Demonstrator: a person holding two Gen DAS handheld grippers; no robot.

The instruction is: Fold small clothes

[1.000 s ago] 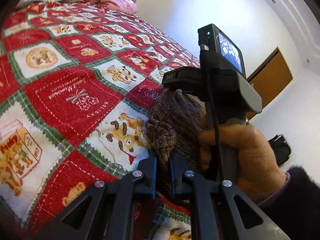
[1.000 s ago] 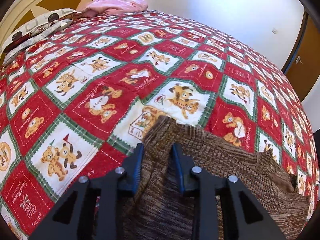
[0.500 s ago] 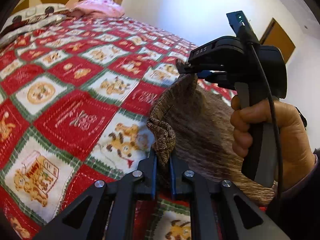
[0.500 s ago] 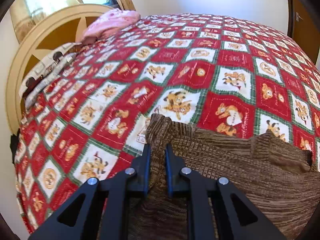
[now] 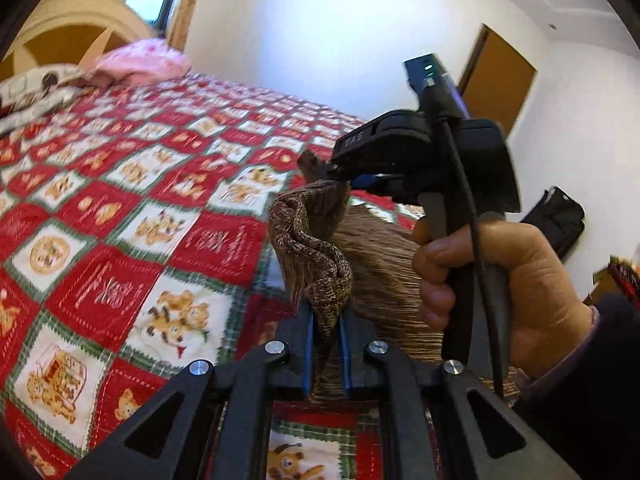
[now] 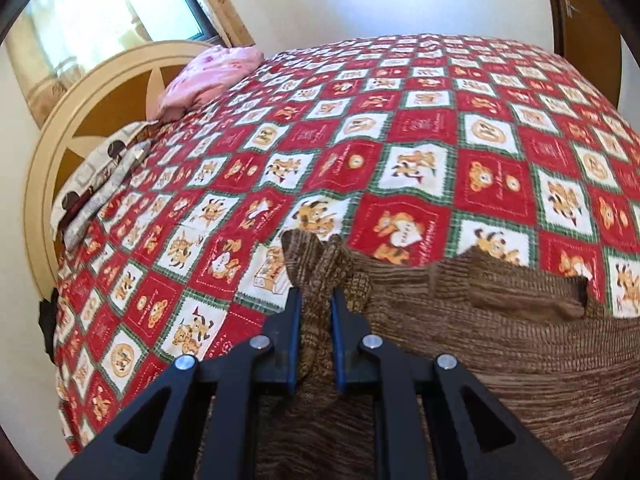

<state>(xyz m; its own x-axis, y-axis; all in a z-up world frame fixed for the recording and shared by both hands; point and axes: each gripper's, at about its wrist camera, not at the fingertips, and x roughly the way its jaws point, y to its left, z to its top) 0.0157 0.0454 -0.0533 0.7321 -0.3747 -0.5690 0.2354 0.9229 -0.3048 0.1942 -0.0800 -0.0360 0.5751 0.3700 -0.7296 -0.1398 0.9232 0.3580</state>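
A brown knitted sweater (image 6: pixel 500 344) lies partly on the bed, its near edge lifted off the quilt. My left gripper (image 5: pixel 326 316) is shut on a bunched corner of the sweater (image 5: pixel 316 264). My right gripper (image 6: pixel 314 304) is shut on another bunched corner, which sticks up between its blue-lined fingers (image 6: pixel 294 320). In the left wrist view the right gripper (image 5: pixel 328 174) appears above and beyond, held by a hand (image 5: pixel 500 280), with a tip of knit poking out of its jaws. The cloth hangs stretched between the two grips.
A red, white and green patchwork quilt (image 6: pixel 400 140) with bear pictures covers the bed. A pink cloth (image 6: pixel 208 76) and patterned pillows (image 6: pixel 100 176) lie by the curved headboard (image 6: pixel 60 128). A wooden door (image 5: pixel 496 80) and a black bag (image 5: pixel 556 220) stand past the bed.
Both grippers have risen and rolled, lifting the sweater's edge off the quilt. The right gripper's jaws narrowed onto the corner. The headboard and window came into view.
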